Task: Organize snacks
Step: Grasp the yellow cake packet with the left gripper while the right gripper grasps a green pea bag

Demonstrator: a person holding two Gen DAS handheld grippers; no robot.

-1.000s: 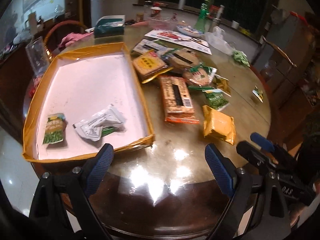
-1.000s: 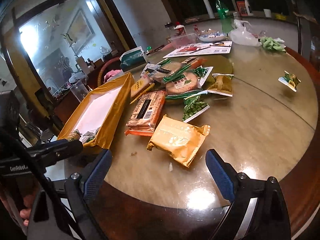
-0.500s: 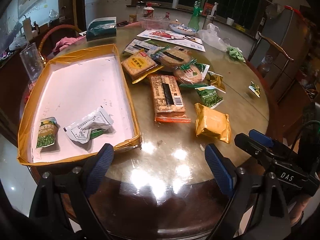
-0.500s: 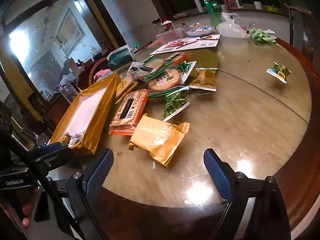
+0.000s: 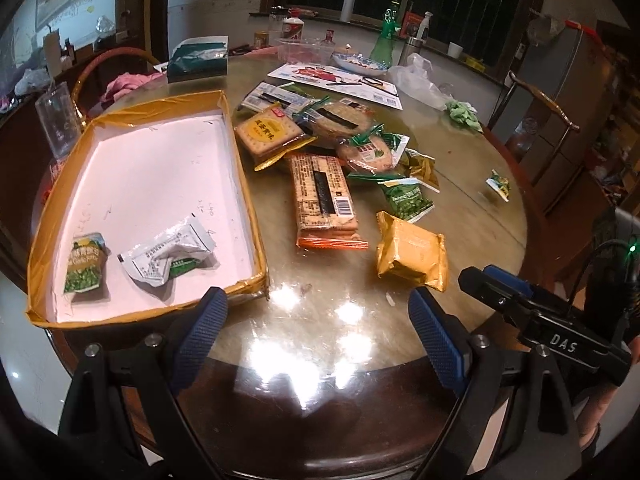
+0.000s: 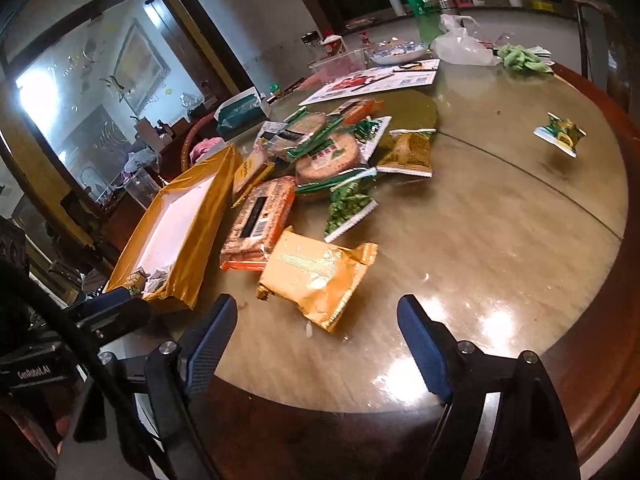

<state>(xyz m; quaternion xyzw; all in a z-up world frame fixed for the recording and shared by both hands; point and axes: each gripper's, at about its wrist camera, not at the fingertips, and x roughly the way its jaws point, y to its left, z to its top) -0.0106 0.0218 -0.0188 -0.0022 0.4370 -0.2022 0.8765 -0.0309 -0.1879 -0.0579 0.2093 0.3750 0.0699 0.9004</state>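
Note:
A gold-rimmed tray [image 5: 244, 184] with a white floor holds a green pea packet [image 5: 84, 264] and a crumpled white packet [image 5: 168, 258]. To its right lies a pile of snacks: a long orange cracker pack [image 5: 324, 200], a yellow packet [image 5: 412, 254], a green pea packet [image 5: 406, 200] and round crackers [image 5: 366, 152]. My left gripper [image 5: 316, 320] hangs open over the table's near edge, empty. My right gripper [image 6: 316, 320] is open with its jaws closing and nothing between them. The yellow packet [image 6: 316, 272] lies just ahead of it, apart from the pads.
One small packet [image 6: 560, 134] lies alone at the table's right. At the back are a leaflet [image 5: 336, 80], a tissue box [image 5: 198, 60], a plastic bag [image 5: 416, 80] and a green bottle [image 5: 384, 36]. A chair [image 5: 536, 108] stands beyond the right rim.
The right gripper's jaws have narrowed, and the yellow packet now sits a little closer in its view. The left gripper has kept its place and its opening.

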